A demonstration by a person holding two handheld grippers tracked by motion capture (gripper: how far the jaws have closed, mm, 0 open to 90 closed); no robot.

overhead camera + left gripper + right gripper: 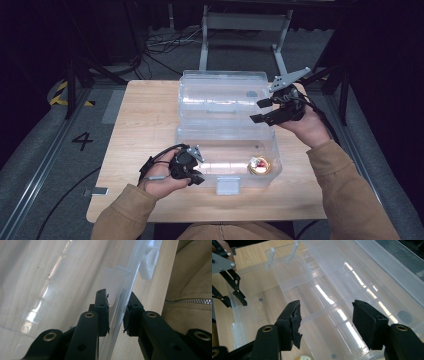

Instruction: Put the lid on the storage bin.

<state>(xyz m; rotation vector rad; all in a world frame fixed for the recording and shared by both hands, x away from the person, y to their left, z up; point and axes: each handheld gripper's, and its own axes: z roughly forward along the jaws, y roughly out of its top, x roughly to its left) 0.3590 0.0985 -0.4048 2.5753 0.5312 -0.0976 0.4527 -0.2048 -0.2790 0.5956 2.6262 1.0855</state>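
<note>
A clear plastic box (186,141) stands on the wooden table with its lid (220,92) swung open toward the far side. Inside, near the front right corner, lies a small round gold thing with red and white on it (259,165). My left gripper (197,173) is at the box's front left, and its jaws straddle the front wall (117,307), pads closed against it (117,293). My right gripper (259,111) hovers over the right end of the lid, jaws wide apart with nothing between them (327,307).
A white latch tab (228,185) sticks out from the box's front. The table edge (200,219) runs close to the person's body. Beyond the table are a metal stand (245,30), cables on the floor and dark frames at both sides.
</note>
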